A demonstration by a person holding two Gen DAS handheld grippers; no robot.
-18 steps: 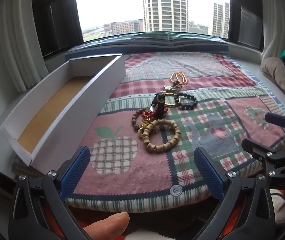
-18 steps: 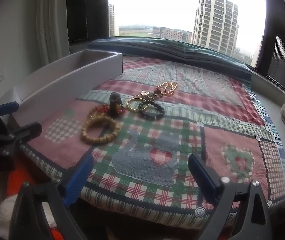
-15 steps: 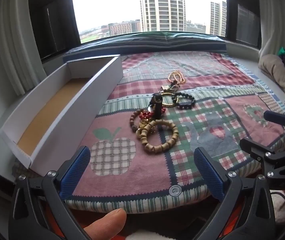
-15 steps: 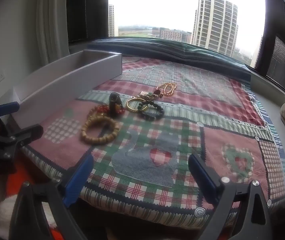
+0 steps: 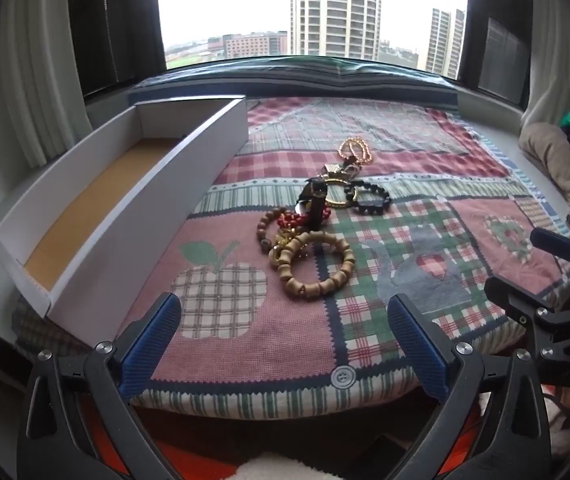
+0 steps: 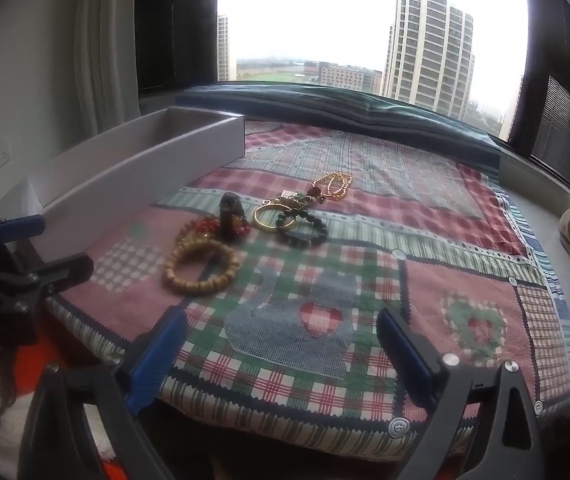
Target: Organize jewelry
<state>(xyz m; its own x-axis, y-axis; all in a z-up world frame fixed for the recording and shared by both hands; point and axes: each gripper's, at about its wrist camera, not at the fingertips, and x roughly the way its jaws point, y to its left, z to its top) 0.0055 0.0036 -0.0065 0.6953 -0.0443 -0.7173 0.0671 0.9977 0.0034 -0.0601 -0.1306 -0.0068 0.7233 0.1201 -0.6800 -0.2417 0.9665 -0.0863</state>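
A pile of jewelry lies mid-quilt: a wooden bead bracelet (image 5: 317, 268) (image 6: 201, 266), a red bead bracelet (image 5: 299, 218), a dark upright piece (image 5: 317, 204) (image 6: 229, 212), a gold bangle (image 5: 337, 192) (image 6: 273, 218), a black bead bracelet (image 5: 369, 200) (image 6: 305, 230) and a gold chain (image 5: 357, 150) (image 6: 335, 184). A long white box (image 5: 125, 216) (image 6: 133, 172), open and empty, sits left of the pile. My left gripper (image 5: 285, 340) is open and empty, near the quilt's front edge. My right gripper (image 6: 281, 356) is open and empty, also short of the pile.
The patchwork quilt (image 5: 425, 160) covers a window-side platform. A dark folded cushion (image 5: 305, 76) lies along the window. Beige fabric (image 5: 557, 160) sits at the right edge. The right gripper shows in the left wrist view (image 5: 545, 276), the left one in the right wrist view (image 6: 17, 256).
The left gripper has drifted slightly, so the box and jewelry shift a little left in its view. The thumb tip at the bottom has left the view. Nothing on the quilt moved.
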